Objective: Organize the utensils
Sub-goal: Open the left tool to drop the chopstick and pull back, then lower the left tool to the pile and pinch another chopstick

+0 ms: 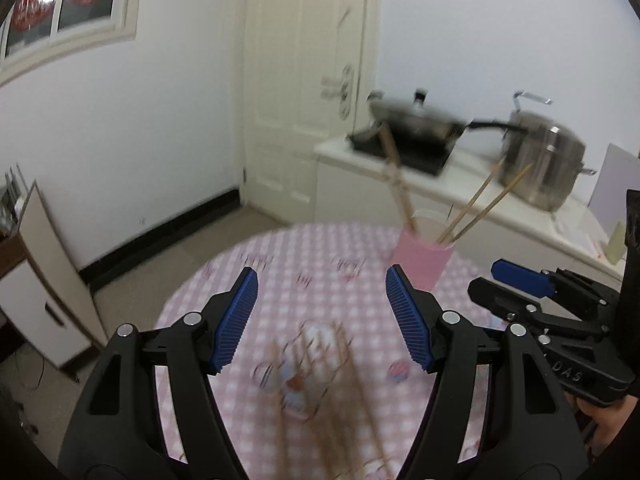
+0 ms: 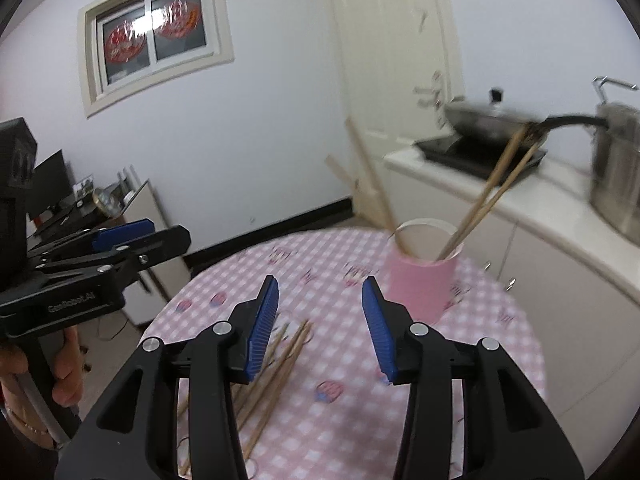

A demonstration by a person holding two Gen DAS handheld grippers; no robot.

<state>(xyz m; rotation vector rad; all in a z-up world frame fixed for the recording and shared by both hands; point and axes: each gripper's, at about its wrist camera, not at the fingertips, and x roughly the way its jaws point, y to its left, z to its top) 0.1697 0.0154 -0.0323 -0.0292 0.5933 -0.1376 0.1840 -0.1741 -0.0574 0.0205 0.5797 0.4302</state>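
A pink cup [image 1: 420,260] [image 2: 420,284] stands at the far side of the round table [image 2: 480,360] with several wooden chopsticks [image 1: 476,200] [image 2: 492,188] leaning out of it. A pile of loose chopsticks [image 1: 332,392] [image 2: 280,372] lies on the pink checked cloth near the front. My left gripper [image 1: 322,270] [image 2: 160,232] hangs open above that pile, nothing between its blue pads. My right gripper [image 2: 321,279] [image 1: 516,276] is open too, empty, to the right of the pile and short of the cup.
Behind the table runs a white counter [image 2: 540,208] with a lidded wok [image 1: 420,120] on a black cooker and a steel pot [image 1: 548,160]. A white door [image 1: 304,80] stands behind. A low cabinet [image 1: 44,280] is left of the table. A hand [image 2: 64,368] grips the left tool.
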